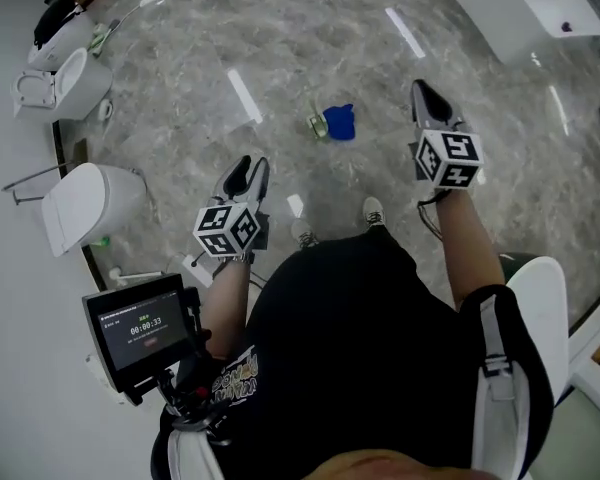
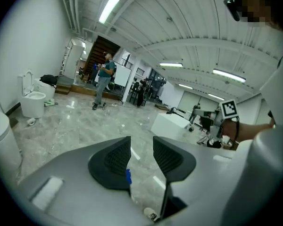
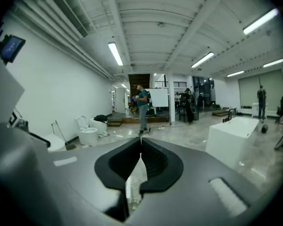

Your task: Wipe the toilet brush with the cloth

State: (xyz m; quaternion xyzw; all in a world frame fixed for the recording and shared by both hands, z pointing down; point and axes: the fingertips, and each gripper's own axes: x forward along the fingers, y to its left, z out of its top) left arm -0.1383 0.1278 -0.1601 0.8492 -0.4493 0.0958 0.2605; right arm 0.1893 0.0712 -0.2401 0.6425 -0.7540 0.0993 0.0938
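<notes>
The cloth (image 1: pixel 341 121) is blue, the floor (image 1: pixel 280 38) grey with pale marbled veins, the toilet (image 1: pixel 85 80) white, the shirt (image 1: pixel 350 338) black.

Grey marble floor (image 1: pixel 310 38), white walls (image 3: pixel 52 88), ceiling strip lights (image 3: pixel 115 53).

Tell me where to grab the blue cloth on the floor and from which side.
Pinch a raised fold on top of the blue cloth, coming down from above. It lies bunched on the flat floor, so its edges probably offer little. Favour its right side: a small green thing lies just left of it.
</notes>
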